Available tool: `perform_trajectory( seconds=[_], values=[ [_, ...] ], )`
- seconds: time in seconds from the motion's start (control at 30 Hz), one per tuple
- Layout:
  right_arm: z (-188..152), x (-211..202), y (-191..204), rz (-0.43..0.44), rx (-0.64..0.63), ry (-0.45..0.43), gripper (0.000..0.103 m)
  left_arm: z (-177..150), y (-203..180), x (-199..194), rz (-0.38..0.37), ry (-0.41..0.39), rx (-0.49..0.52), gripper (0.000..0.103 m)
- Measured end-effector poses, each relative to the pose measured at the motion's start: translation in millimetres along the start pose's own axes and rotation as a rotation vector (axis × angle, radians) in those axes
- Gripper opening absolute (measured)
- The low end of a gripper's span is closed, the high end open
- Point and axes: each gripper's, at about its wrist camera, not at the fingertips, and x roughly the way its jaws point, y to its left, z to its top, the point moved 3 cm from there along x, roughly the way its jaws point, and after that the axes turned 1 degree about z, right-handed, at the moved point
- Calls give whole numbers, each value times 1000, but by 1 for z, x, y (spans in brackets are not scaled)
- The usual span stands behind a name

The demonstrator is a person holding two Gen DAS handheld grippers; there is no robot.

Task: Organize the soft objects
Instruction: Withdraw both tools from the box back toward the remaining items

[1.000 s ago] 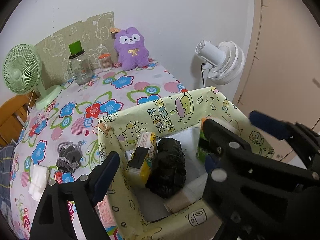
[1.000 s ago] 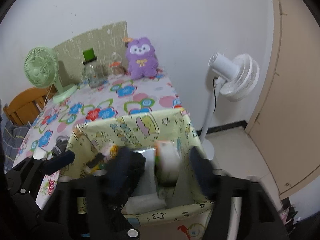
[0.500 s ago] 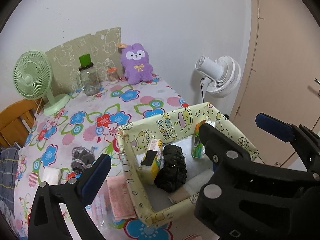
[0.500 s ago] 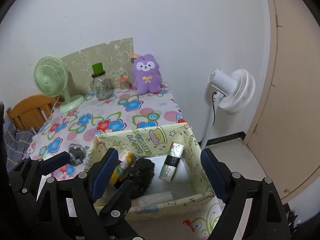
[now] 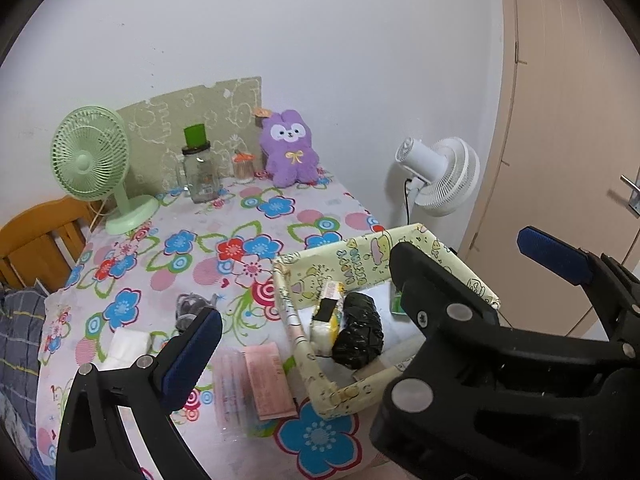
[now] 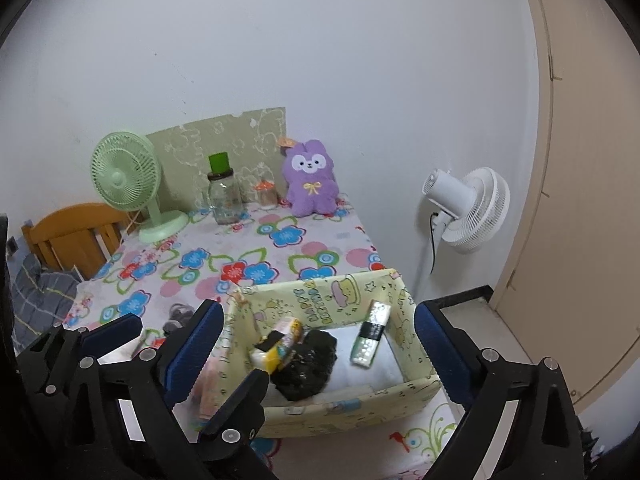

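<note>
I judge the yellow fabric box (image 6: 344,308) at the bench's near edge limp-walled; beside it the pink packet (image 5: 266,384), white tissue pack (image 5: 126,346), grey cloth (image 5: 190,310) look light, squashy—pinch mid-body; both grippers' fingers gape wide, empty.

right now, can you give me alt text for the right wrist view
An open right gripper hovers over a yellow patterned box holding a black bundle and small packets, on a flowered tablecloth. A purple plush sits by the wall.
</note>
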Motion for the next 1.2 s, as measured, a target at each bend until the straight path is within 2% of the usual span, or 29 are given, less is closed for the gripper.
perform_trajectory(
  seconds=[0.2, 0.53, 0.87, 1.2],
  values=[
    [-1, -12, 14, 4, 11, -26, 103, -3, 13, -15, 15, -35, -9, 103],
    [-2, -25, 39, 12, 10, -57, 103, -7, 33, -32, 21, -73, -23, 103],
    [-9, -26, 63, 72, 9, -40, 103, -17, 52, -45, 50, -112, -26, 103],
    [-22, -19, 88, 88, -16, -42, 103, -34, 76, -45, 88, -114, -32, 103]
  ],
)
